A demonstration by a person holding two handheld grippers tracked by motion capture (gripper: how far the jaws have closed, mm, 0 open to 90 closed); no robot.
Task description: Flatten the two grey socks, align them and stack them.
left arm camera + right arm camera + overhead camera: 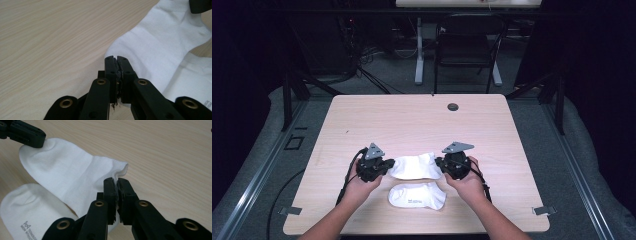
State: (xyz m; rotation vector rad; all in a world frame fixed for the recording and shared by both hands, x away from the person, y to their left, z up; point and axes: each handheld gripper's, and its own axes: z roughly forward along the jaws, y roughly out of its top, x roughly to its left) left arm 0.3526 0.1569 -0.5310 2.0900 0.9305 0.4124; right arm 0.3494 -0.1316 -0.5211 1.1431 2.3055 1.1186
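Pinching upper sock (413, 165) | left fingers (117, 60), right fingers (116, 181) clamped | pinched edges hidden

Left gripper (384, 165) fingers (110, 68) clamped together; right gripper (441, 164) likewise; both face inward.

A rectangular table of pale wood-grain laminate (412, 120) with rounded corners carries a small round dark grommet (453, 106) toward twelve o'clock. A white cotton ankle sock with small grey print (418, 196) lies flat toward six o'clock.
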